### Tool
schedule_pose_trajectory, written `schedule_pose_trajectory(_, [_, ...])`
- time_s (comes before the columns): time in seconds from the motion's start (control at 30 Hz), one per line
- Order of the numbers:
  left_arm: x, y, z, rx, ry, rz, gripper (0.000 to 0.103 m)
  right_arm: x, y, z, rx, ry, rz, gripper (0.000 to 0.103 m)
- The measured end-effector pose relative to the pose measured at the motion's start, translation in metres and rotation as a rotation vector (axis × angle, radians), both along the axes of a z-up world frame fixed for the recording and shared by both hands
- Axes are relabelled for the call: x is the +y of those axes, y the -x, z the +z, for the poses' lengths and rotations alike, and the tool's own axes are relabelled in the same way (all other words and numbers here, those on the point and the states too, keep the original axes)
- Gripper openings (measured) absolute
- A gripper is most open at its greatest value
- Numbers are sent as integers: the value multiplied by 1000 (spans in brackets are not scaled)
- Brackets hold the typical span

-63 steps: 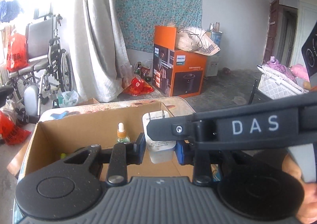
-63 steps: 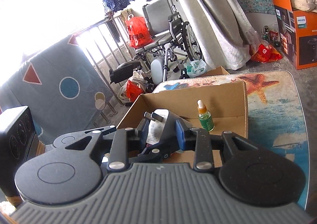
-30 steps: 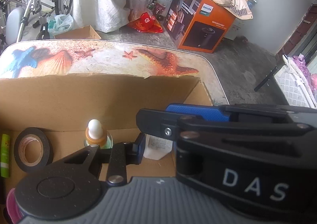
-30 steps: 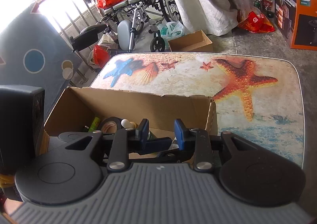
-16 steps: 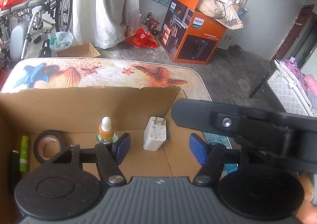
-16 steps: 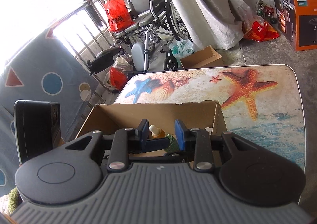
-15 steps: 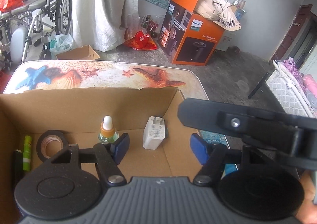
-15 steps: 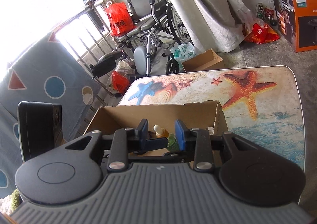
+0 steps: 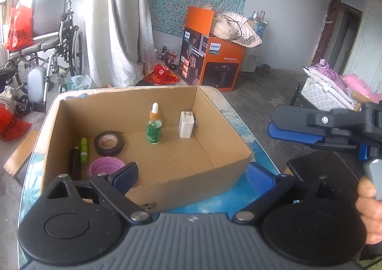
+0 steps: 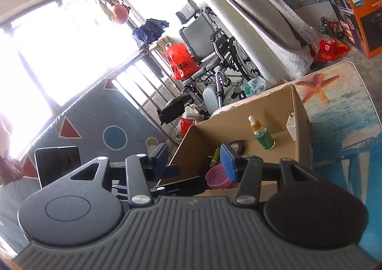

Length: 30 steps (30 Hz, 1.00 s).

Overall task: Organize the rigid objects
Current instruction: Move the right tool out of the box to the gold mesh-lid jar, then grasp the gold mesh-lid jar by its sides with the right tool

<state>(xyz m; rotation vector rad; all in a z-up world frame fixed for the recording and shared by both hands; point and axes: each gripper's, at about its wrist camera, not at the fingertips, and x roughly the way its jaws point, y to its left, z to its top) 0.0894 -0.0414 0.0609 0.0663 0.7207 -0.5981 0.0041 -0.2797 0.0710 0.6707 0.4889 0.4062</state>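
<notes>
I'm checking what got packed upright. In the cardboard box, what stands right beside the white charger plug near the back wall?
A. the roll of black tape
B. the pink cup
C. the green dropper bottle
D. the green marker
C: the green dropper bottle stands upright just left of the white charger plug at the back of the cardboard box, while the tape, cup and marker sit farther left.

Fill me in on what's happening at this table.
A person is sorting small items into a cardboard box on the table, with a tool in each hand. Both tools are empty, their jaws having just been opening: the left tool wide, the right tool partly. In the box stand a dropper bottle and a white charger, with tape, a pink cup and a green tube.
</notes>
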Motion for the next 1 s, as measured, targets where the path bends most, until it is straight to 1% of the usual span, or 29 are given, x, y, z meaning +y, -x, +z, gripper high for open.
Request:
schedule_pose_trajectory(0.07, [15,14,-8,6,-22,14,99,5,11,-8,16,-26,10,48])
schedule_pose_trajectory(0.17, [30,29,-24,15,-95,54,99,15,15,-24,56,-60,34,48])
schedule_pose_trajectory(0.23, [41,35,-37,36,-128,77,99,29,10,-42,108,-85,67,48])
schedule_pose_trajectory(0.33, [50,43,-57,59,-145,97,99,51,-5,-67,180,-101,112,48])
schedule_pose_trajectory(0.43, [50,44,-74,43,-180,120,98,78,-24,-90,247,-91,164,47])
schedule_pose_trajectory(0.6, [43,37,-100,0,-235,146,93,114,-54,-115,300,-23,216,41])
schedule_pose_trajectory(0.67, [41,31,-107,5,-232,151,85,123,-69,-123,322,11,219,38])
schedule_pose_trajectory(0.7, [41,28,-111,11,-226,156,84,126,-80,-127,331,18,221,37])
schedule_pose_trajectory(0.83, [41,18,-119,23,-209,173,80,137,-97,-137,349,34,234,36])
schedule_pose_trajectory(0.93, [41,16,-121,14,-212,181,80,144,-106,-140,353,45,258,36])
schedule_pose_trajectory(1.0, [40,18,-122,10,-216,181,80,146,-110,-140,350,70,267,36])
